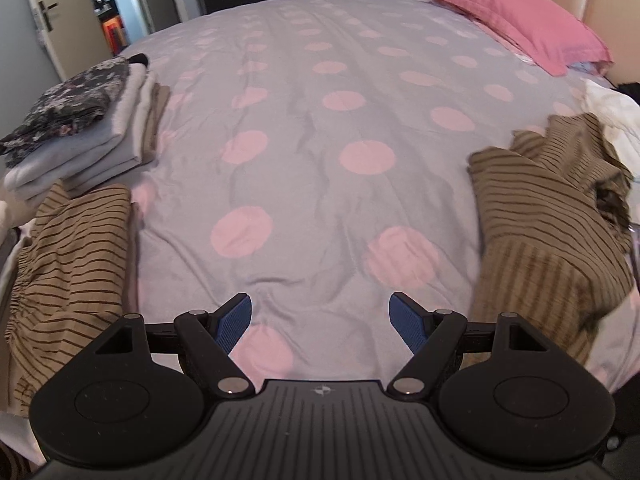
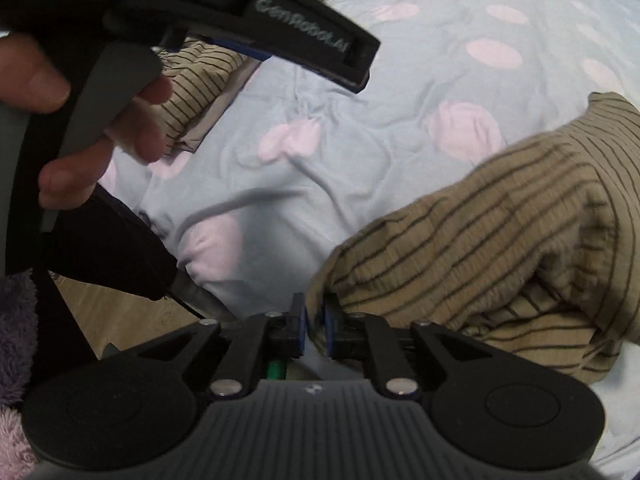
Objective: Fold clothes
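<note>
A tan garment with dark stripes [image 2: 500, 240] lies bunched on the right of the bed. My right gripper [image 2: 316, 324] is shut on its near corner, at the bed's front edge. The same garment shows at the right of the left wrist view [image 1: 548, 216]. My left gripper [image 1: 320, 320] is open and empty, hovering over the dotted duvet [image 1: 304, 128] near the front edge. In the right wrist view the left gripper's body [image 2: 280, 12] and the hand holding it fill the upper left.
A folded tan striped piece [image 1: 68, 264] lies at the left edge, with a stack of folded clothes [image 1: 84, 128] behind it. A pink pillow [image 1: 520, 20] lies at the far right. White cloth [image 1: 612, 116] lies behind the striped garment. Wooden floor [image 2: 120, 320] shows below the bed edge.
</note>
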Tool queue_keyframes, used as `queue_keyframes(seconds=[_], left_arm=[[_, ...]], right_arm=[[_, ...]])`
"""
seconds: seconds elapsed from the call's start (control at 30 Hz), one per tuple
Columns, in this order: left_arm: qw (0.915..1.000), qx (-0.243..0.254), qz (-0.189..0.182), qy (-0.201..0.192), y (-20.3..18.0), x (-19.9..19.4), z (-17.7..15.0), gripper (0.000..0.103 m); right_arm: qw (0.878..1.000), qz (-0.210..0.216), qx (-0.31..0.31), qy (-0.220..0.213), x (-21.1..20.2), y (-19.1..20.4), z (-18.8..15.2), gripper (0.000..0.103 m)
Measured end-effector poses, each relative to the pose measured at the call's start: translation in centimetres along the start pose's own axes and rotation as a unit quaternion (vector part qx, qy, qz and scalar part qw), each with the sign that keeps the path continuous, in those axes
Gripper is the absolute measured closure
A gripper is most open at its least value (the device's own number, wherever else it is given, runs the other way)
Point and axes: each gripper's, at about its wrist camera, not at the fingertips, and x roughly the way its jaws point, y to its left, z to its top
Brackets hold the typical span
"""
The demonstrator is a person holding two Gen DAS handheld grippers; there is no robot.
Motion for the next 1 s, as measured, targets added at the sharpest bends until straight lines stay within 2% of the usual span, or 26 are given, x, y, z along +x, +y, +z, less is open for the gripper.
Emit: queue_keyframes(seconds=[0.03,0.07,0.2,0.43,0.57,0.63,0.73,0.87,0.93,1.0], left_arm=[[1.0000,0.003,-0.003,0.001,-0.2,0.0,-0.1,0.027],[1.0000,0.006,-0.004,0.001,-0.4,-0.1,-0.2,0.027],[0.9995,0.027,-0.013,0.005,-1.3,-0.2,-0.5,0.027],[0.9974,0.041,-0.059,0.007,-2.7,-0.3,-0.7,0.027],[0.9962,0.060,-0.062,0.007,-3.7,-0.2,-0.8,0.028],[0.9957,0.063,-0.066,0.011,-4.0,0.1,-0.9,0.028],[0.9950,0.069,-0.070,0.019,-4.5,0.5,-1.1,0.028],[0.9948,0.074,-0.067,0.023,-4.9,0.8,-1.2,0.027],[0.9948,0.073,-0.067,0.023,-5.0,0.8,-1.1,0.028],[0.9948,0.072,-0.069,0.021,-5.2,0.7,-1.0,0.027]], right_arm=[[1.000,-0.007,-0.007,0.001,-0.1,0.0,0.0,0.071],[1.000,-0.017,-0.017,0.000,-0.3,0.1,-0.2,0.066],[0.999,-0.036,-0.031,-0.001,-1.1,-0.8,-0.7,0.062],[0.995,-0.100,-0.008,-0.012,-3.6,-5.2,-1.0,0.056],[0.986,-0.155,0.037,-0.039,-5.7,-8.4,-1.6,0.050],[0.982,-0.170,0.065,-0.056,-6.7,-9.7,-1.8,0.043],[0.975,-0.178,0.103,-0.086,-8.0,-11.3,-2.1,0.043],[0.960,-0.201,0.150,-0.124,-9.5,-13.4,-2.1,0.042],[0.953,-0.217,0.166,-0.133,-9.9,-14.3,-1.9,0.042],[0.952,-0.210,0.178,-0.134,-9.7,-14.7,-1.8,0.044]])
